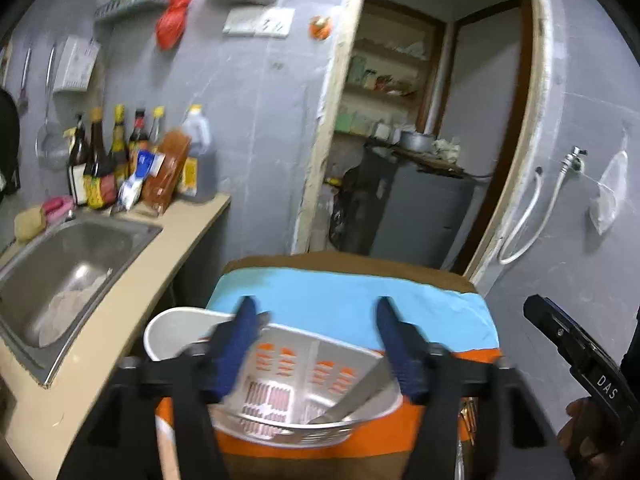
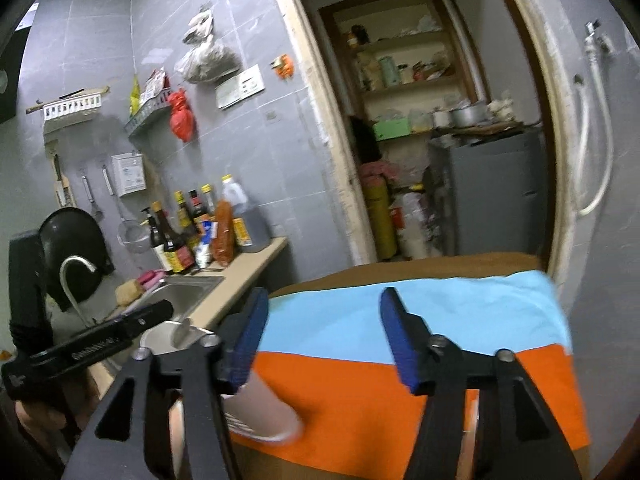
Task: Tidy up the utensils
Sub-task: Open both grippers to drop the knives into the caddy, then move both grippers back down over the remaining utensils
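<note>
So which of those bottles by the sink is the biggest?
The jug with the yellow cap, at the right end of the row: broad, with a handle, while the sauce bottles beside it are slim.

Blue-and-orange cloth (image 2: 400,360), white slotted holder (image 1: 304,384)

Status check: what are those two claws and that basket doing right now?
Left gripper open over the basket. Right gripper open, empty, above the cloth. Knife in the basket. Nothing blocking.
</note>
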Available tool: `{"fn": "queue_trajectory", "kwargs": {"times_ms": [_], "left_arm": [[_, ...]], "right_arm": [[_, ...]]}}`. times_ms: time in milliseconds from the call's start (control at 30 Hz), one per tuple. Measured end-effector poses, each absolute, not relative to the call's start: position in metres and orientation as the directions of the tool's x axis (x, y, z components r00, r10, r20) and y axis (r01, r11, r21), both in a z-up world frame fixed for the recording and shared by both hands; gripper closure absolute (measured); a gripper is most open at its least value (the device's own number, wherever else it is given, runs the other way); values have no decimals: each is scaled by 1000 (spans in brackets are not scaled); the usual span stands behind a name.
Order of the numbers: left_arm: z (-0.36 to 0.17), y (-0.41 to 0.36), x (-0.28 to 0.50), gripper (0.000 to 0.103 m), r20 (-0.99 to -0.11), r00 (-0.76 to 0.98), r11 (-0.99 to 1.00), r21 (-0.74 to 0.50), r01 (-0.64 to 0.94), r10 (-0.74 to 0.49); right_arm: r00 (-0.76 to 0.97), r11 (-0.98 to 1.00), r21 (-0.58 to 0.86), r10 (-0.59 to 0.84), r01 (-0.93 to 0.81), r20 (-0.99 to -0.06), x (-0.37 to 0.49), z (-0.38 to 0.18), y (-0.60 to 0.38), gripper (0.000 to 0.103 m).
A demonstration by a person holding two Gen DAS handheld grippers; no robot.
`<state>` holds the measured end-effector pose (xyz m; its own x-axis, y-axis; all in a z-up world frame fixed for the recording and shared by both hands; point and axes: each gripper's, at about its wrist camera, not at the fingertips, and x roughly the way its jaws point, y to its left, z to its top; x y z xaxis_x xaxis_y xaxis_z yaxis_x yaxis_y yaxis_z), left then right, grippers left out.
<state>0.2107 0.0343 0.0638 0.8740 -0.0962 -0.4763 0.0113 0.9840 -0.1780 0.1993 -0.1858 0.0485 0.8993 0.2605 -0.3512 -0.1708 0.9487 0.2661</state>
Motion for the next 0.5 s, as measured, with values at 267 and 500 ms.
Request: {"fn": "queue_trajectory", "kwargs": {"times_ms": [267,500], "left_arm": [[71,-43,185,6,-393,909,990,-67,125,-141],[56,-98,168,5,-373,919,990,-10,138,-132]], "right_arm": [[931,975,206,145,-77,-336,173,51,-256,11],[943,984,177,91,-34,-321,159,46,-311,8]]}}
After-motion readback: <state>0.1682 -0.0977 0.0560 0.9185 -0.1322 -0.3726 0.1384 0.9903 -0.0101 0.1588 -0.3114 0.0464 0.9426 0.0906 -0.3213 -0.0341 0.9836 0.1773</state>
